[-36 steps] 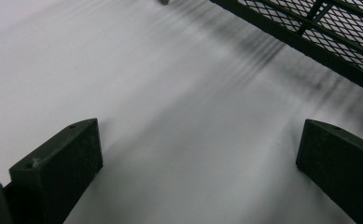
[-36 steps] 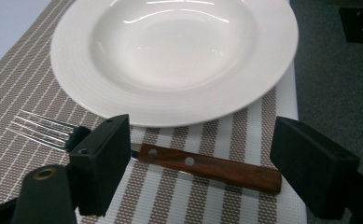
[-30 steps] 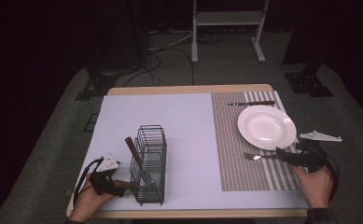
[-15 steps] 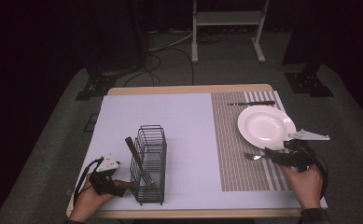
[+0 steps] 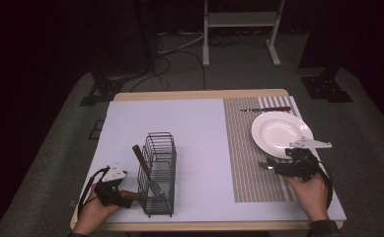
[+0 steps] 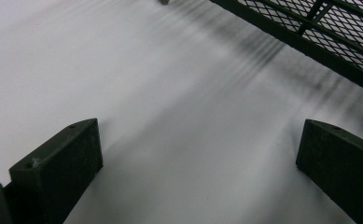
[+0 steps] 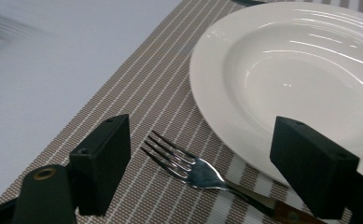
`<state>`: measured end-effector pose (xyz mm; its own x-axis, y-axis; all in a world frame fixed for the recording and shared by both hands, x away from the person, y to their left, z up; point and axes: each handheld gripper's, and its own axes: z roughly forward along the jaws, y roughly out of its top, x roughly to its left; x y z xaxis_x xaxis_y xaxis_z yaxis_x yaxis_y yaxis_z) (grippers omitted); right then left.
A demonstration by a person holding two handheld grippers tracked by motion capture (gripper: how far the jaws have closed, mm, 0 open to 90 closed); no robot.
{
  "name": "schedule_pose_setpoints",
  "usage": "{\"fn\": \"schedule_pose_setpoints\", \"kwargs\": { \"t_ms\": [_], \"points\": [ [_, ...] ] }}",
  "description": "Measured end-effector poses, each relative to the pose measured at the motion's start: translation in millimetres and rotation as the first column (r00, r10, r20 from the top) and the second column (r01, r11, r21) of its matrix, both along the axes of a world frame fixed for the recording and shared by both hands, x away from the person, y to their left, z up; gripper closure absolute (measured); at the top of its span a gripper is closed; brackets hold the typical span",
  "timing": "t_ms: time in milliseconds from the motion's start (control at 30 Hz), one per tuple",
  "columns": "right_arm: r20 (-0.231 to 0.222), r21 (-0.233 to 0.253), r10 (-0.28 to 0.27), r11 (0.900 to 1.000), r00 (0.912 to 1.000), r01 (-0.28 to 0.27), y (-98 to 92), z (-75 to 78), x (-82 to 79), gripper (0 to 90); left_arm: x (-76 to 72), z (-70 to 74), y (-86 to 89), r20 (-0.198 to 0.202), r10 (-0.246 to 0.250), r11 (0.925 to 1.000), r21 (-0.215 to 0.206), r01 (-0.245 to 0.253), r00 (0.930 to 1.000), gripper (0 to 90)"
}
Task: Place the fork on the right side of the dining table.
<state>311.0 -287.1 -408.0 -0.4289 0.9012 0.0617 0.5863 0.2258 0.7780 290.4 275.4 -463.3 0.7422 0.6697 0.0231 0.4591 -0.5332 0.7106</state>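
From the high view, a wooden-edged surface [image 5: 199, 95] under a pale lavender sheet [image 5: 179, 133] stands on grey carpet in a dark room, a white metal stand [image 5: 239, 29] behind it. A brown striped woven placemat [image 5: 249, 163] carries a round white ceramic plate [image 5: 278, 133]. A black wire cutlery basket [image 5: 159, 173] sits near the left claw [image 5: 125, 195].

In the left gripper view, the left claw [image 6: 198, 168] is spread wide over bare sheet beside the basket.

In the right gripper view, the right claw [image 7: 200, 163] is released, straddling a wooden-handled steel fork [image 7: 193, 170] lying on the placemat just beside the plate. No writing is legible.
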Motion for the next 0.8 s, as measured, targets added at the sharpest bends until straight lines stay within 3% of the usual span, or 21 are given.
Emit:
{"fn": "schedule_pose_setpoints", "kwargs": {
  "t_ms": [500, 800],
  "points": [
    [0.009, -0.034, 0.112, 0.993, 0.9936, -0.112, 43.7, -4.7, 6.2, 19.5, 0.0, 0.0, 0.0, 0.000, 0.000, 1.0000, 0.000, 0.000, 1.0000, 0.0],
    [0.004, -0.025, 0.231, 0.973, 0.9729, -0.231, 81.6, -10.2, 12.4, 19.7, 0.0, 0.0, 0.0, 0.000, 0.000, 1.0000, 0.000, 0.000, 1.0000, 0.0]
  ]
}}
